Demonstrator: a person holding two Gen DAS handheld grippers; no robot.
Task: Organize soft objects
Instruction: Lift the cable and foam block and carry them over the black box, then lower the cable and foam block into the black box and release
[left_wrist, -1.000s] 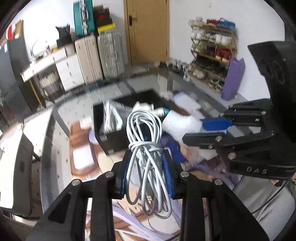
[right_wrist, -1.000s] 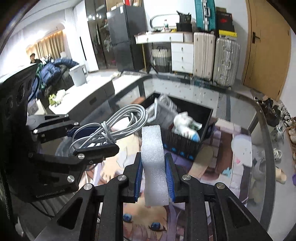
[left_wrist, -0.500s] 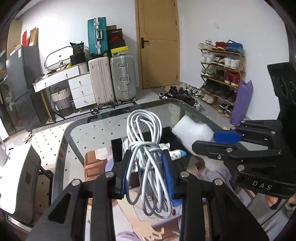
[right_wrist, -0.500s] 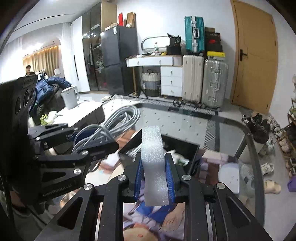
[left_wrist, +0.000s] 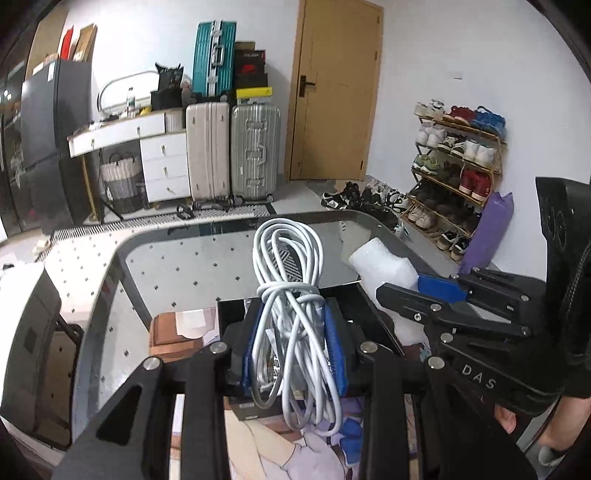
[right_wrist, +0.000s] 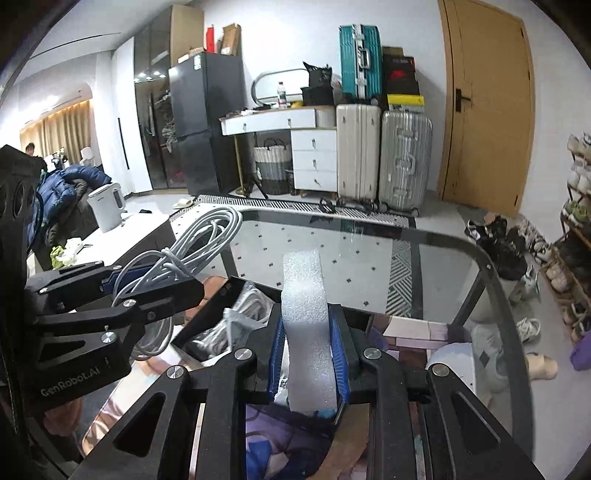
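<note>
Both clamped: cable bundle (left_wrist: 291, 325), foam strip (right_wrist: 308, 332).

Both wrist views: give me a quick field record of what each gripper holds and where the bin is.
left gripper: shut on coiled white cable
right gripper: shut on white foam strip
black bin: on glass table, below and ahead of both grippers
bin contents: white cables, a plastic bag; the rest is hidden
items released: none yet
</note>
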